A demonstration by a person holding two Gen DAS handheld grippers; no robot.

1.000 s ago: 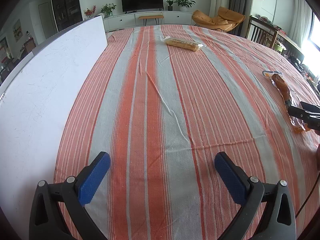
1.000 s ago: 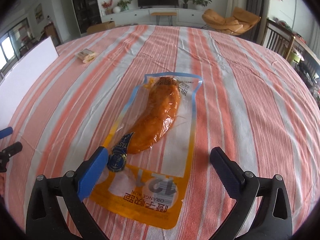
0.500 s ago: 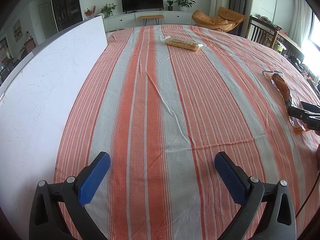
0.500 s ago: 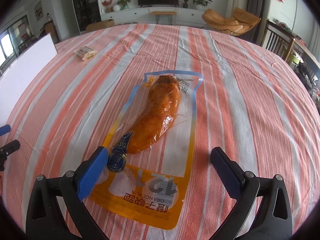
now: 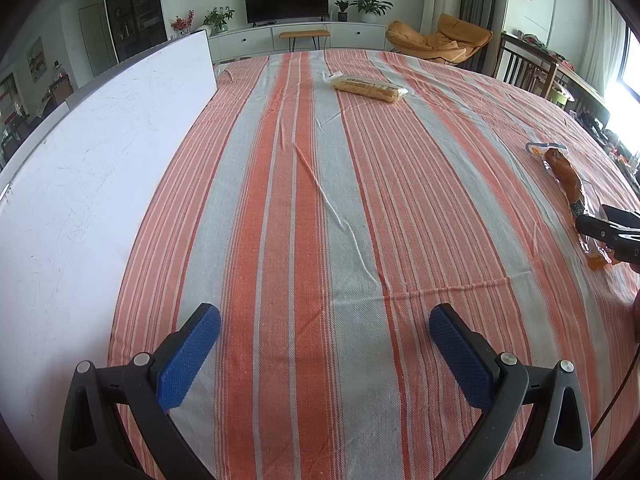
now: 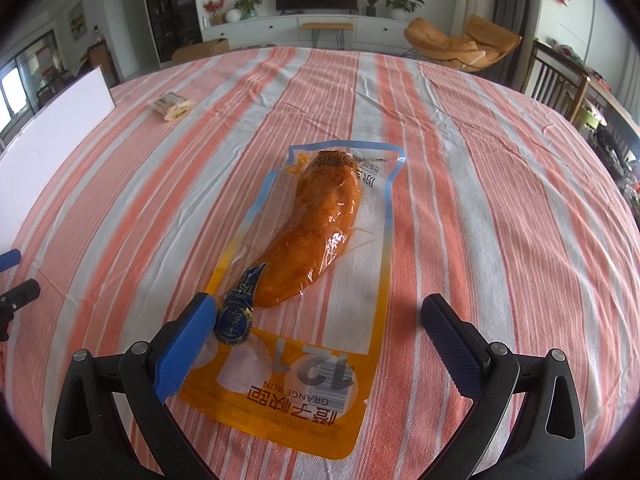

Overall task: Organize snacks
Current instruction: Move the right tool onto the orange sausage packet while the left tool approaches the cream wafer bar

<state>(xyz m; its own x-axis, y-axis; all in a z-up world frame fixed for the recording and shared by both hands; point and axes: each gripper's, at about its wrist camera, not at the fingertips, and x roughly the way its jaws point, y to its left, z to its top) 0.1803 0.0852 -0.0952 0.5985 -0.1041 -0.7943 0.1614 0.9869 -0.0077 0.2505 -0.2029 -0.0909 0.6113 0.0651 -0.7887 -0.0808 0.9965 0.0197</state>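
Between the spread fingers of my right tool lies the clear orange-edged pouch holding a roasted sweet potato, flat on the striped table. I judge it slick, floppy film around a soft core, so I'd pinch its near printed edge. My left tool hangs released over bare cloth. Nothing has shifted since a second ago.

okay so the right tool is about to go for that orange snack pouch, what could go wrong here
1. The pouch lies flat on the cloth; the open right tool straddles its near end and may pinch fabric too.
2. Its clear film looks slick, so it may slip.
3. The open left tool is far from the other snack.
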